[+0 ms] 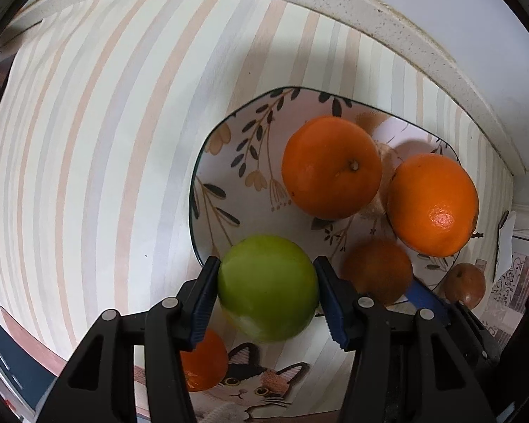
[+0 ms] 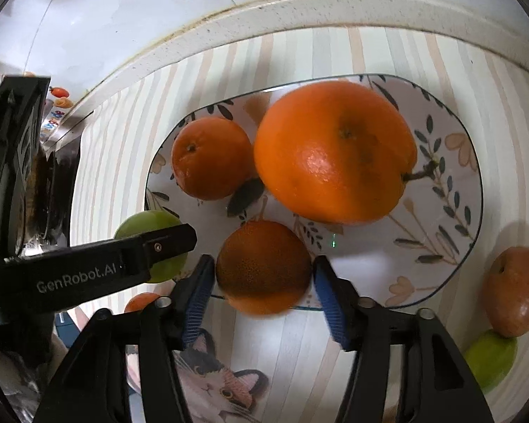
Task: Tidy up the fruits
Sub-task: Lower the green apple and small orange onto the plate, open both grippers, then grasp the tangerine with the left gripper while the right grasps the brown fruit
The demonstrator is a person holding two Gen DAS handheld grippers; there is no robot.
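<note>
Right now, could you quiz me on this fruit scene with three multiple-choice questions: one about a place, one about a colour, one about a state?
1. Where does the red apple lie? A on the plate; B on the striped cloth beside the plate; C in a hand-held gripper.
2. What colour is the apple between the fingers of the left hand-held gripper? A green; B red; C yellow.
3. The two big oranges on the plate are: A sliced; B peeled; C whole.
Answers: B, it rests outside the plate's rim; A, green skin shows between the fingers; C, both keep their peel.
</note>
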